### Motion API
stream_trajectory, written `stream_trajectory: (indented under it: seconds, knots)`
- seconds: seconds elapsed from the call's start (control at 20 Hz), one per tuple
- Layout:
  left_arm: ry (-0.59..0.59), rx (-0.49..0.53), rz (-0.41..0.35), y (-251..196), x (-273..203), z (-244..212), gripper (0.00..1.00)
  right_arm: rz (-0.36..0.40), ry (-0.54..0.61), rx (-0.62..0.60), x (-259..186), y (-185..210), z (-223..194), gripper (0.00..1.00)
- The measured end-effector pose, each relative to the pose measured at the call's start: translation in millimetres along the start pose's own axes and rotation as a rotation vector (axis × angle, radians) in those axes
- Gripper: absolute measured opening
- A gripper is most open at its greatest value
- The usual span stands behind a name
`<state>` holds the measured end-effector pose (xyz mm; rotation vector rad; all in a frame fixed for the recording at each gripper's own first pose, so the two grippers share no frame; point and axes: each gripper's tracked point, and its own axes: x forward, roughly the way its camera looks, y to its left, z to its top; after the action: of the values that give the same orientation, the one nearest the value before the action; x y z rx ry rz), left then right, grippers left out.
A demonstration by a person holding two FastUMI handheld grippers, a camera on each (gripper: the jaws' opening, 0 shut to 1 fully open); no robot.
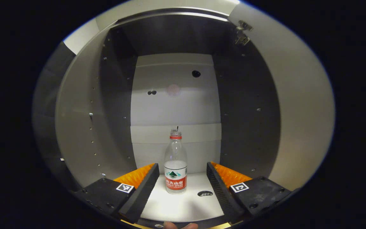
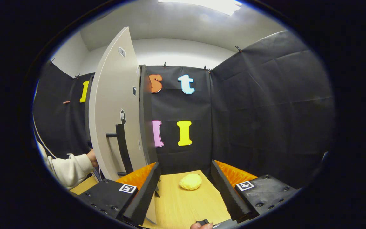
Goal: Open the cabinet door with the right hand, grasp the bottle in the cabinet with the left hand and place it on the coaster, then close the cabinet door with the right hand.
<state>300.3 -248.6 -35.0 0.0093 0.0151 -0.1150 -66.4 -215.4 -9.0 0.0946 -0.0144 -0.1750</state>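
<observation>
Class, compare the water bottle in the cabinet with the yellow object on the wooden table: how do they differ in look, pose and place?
The water bottle is clear, with a red cap and a label; the yellow object is opaque and plain. The bottle stands upright and tall; the yellow object lies low and rounded. The bottle sits on the cabinet floor; the yellow object rests on the wooden table. Both sit untouched ahead of an open gripper.

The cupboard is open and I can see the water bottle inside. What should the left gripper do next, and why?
Probably ease the left gripper a little farther forward, then close. The cabinet door already stands open, and the water bottle stands upright on the cabinet floor, centred between the open fingers but seemingly still beyond their tips, so closing now might miss it.
</observation>
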Motion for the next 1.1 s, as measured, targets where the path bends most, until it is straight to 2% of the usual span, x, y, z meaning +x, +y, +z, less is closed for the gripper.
stream_trajectory:
  seconds: [0.15, 0.25, 0.3, 0.35, 0.4, 0.65, 0.9, 0.95, 1.1]
  knots:
    - [0.006, 0.012, 0.005, 1, 28, -10, 0.94, -0.042, -0.018, -0.010, 0, -8, 3, 1.00]
    - [0.011, 0.024, 0.010, 4, 44, -17, 0.94, -0.075, -0.027, -0.035, 0, -14, 3, 0.97]
    - [0.016, 0.028, 0.015, 4, 51, -20, 0.94, -0.083, -0.023, -0.037, 0, -14, 2, 1.00]
    - [0.018, 0.031, 0.019, 4, 57, -23, 0.92, -0.092, -0.016, -0.035, 0, -14, 0, 0.98]
    - [0.021, 0.035, 0.022, 4, 61, -26, 0.94, -0.097, -0.011, -0.035, 0, -13, -1, 0.98]
    - [0.035, 0.046, 0.049, 9, 85, -43, 0.92, -0.121, -0.016, -0.066, -5, -9, 1, 0.97]
    - [0.052, 0.040, 0.055, 14, 105, -59, 0.95, -0.153, -0.024, -0.095, -20, -9, 2, 0.97]
    - [0.043, 0.039, 0.051, 16, 102, -56, 0.77, -0.158, -0.027, -0.093, -21, -10, 3, 0.97]
    - [0.033, 0.026, 0.018, 10, 88, -43, 0.76, -0.153, -0.036, -0.072, -23, -7, 5, 0.97]
